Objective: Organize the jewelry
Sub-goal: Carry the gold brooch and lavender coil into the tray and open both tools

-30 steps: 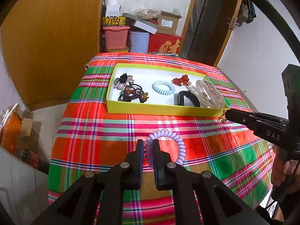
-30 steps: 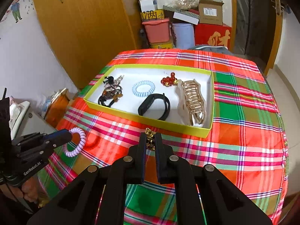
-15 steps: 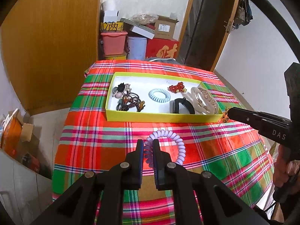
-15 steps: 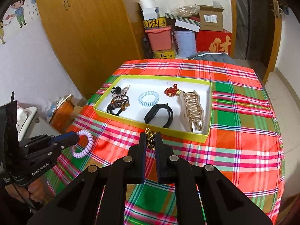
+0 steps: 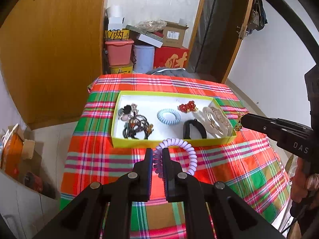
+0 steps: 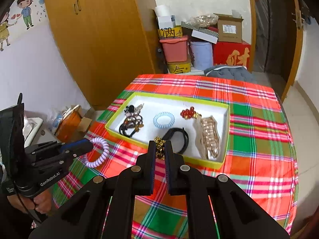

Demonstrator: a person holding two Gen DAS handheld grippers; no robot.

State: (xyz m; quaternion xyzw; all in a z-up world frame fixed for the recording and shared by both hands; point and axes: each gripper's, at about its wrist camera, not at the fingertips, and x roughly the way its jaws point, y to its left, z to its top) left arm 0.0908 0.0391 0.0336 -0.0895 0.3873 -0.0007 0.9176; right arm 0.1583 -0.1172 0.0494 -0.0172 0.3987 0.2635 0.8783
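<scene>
Left gripper (image 5: 157, 155): clamped on a lilac spiral coil hair tie (image 5: 175, 155); loop hangs off to the right of the fingers, held above the cloth, just short of the tray's near wall.
Right gripper (image 6: 160, 149): pinched shut on a small gold-coloured bead trinket (image 6: 159, 146); the trinket pokes up past the tips, its long axis running along the fingers.
Tray: yellow-walled, white-floored shallow box (image 6: 127, 138) on a red-green plaid tablecloth (image 6: 257, 131), long axis left-right.
Tray contents, left to right: dark tangle of beaded bands (image 6: 130, 124), light-blue coil hair tie (image 6: 163, 119), red bead cluster (image 6: 187, 113), black band (image 6: 179, 139), rose-gold claw hair clip (image 6: 209, 137) with long axis near-far.
Relative: trinket sits over the tray's near wall in the right wrist view; the left wrist view places it by the tray's right near corner.
</scene>
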